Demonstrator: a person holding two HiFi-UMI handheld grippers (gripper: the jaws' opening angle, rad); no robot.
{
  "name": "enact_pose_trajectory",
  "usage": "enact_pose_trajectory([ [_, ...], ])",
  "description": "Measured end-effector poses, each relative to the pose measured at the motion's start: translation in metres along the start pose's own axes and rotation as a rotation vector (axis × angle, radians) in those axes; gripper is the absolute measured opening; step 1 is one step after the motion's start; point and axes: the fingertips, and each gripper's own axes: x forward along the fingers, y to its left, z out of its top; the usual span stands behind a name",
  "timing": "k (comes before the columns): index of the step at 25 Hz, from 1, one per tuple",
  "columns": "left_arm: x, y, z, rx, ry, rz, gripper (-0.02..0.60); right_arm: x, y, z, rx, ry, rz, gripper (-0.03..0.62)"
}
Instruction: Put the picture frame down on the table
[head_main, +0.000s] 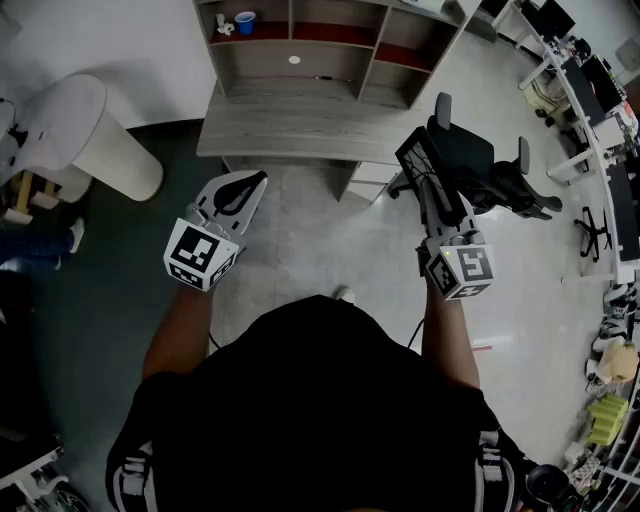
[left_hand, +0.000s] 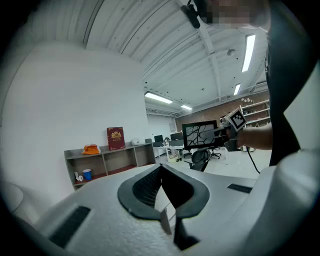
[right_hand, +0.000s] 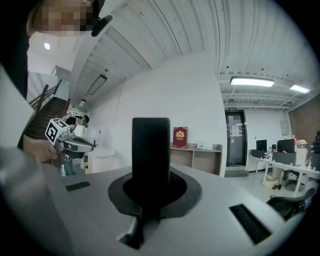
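The picture frame (head_main: 425, 165) is being held up in the air by the right gripper (head_main: 443, 232), not resting on anything. In the head view it is showing as a dark, narrow slab tilting up and away from the person, off the right end of the grey wooden table (head_main: 290, 130) and apart from it. It is hanging over the pale floor (head_main: 300, 230), with a black office chair (head_main: 485, 165) just behind it. In the left gripper view the frame (left_hand: 200, 135) is facing the camera, showing a black border around a pale picture crossed by dark branching lines. In the right gripper view it is appearing edge-on as a black upright bar (right_hand: 150, 155), and the jaws are clamping it from both sides near its lower end.

The left gripper (head_main: 240, 198) is being held out over the floor in front of the table, well apart from the frame. Its jaws are pressing together with nothing between them.

Behind the table, a grey open shelf unit (head_main: 330, 50) is standing against the wall, carrying a blue cup (head_main: 245, 20) in one compartment and a red book (left_hand: 115, 138) on top. A white ribbed, rounded object (head_main: 100, 140) is sitting to the table's left.
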Motion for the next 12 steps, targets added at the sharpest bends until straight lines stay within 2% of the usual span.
enact_pose_trajectory([
  [12,0.041,-0.048,0.005,-0.011,0.035,0.019,0.018,-0.026,-0.059,-0.007,0.021,-0.019,0.053,0.018],
])
